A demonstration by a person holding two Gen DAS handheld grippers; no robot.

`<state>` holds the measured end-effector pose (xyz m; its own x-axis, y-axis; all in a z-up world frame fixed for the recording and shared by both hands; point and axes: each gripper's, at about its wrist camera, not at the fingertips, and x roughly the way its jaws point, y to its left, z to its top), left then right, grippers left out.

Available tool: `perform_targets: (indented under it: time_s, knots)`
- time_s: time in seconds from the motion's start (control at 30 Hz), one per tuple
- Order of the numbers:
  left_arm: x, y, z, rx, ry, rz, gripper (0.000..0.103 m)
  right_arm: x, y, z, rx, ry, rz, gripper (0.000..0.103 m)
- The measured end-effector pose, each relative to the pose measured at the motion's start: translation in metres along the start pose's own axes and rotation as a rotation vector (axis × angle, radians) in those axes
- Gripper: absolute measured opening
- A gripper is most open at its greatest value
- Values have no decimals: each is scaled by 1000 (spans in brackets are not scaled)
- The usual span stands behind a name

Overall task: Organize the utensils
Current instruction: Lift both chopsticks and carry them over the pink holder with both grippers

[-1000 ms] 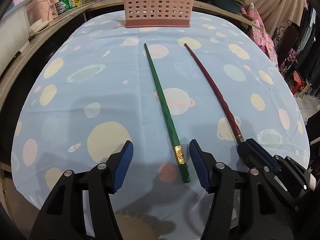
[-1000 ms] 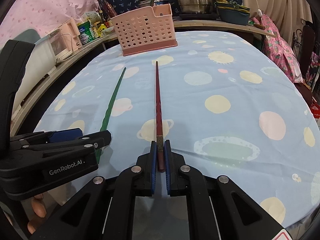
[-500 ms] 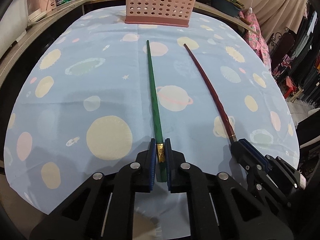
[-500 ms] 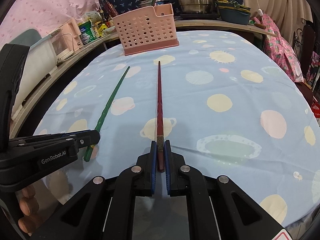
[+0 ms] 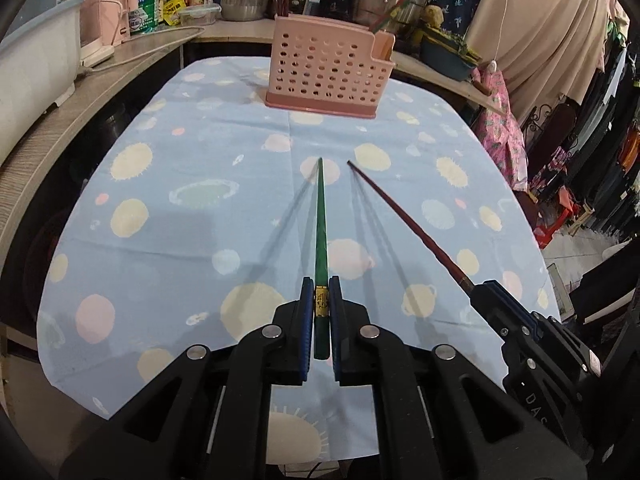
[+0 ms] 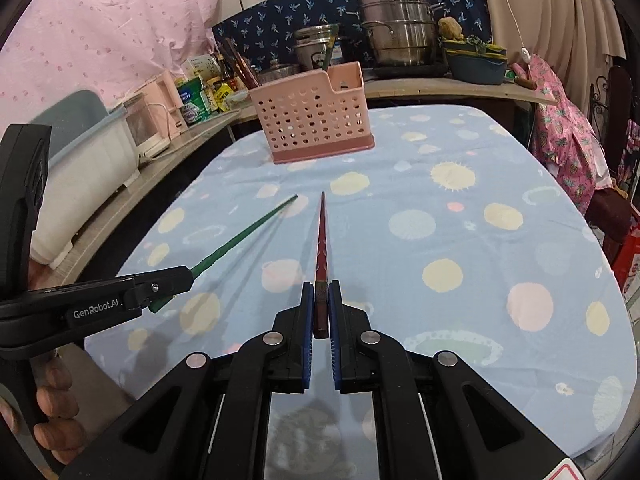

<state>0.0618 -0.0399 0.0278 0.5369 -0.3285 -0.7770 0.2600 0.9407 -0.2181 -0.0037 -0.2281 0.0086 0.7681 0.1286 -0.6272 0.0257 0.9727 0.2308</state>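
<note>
My left hand-held gripper (image 5: 321,308) is pinching the green chopstick (image 5: 321,232) near its thick end, just at the gold band, with the blue pads pressed against both sides. The chopstick points away from me toward the far end of the bench (image 5: 160,208), its thin tip raised off the blue planet-print cloth, with thin shadows fanning out on the cloth under it.

My right hand-held gripper (image 6: 321,308) is pinching the dark red chopstick (image 6: 321,240) the same way, by its thick end, with the tip aimed at the far side and held clear of the cloth. The two chopsticks sit side by side, green on the left and red on the right, apart from each other, their tips nearer together than their held ends.

The pink perforated utensil basket (image 5: 326,70) stands upright at the far end of the bench, well beyond both tips. Behind it a counter carries steel pots (image 6: 396,26).
</note>
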Motion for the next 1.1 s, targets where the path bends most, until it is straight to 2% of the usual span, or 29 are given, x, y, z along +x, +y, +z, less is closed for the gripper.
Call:
perform_targets:
  time_s: [0.23,0.5,1.1]
  knots:
    - [-33,2,33,-12,-100,-2,7,-18,1,42,16,-80,17,7]
    - [-56,4,79,-15,-201,31,7,-28,2,92,14,-171,37,7]
    - [-63,2,198,-29,-318,36,7,-2,8,205,22,-265,90,7]
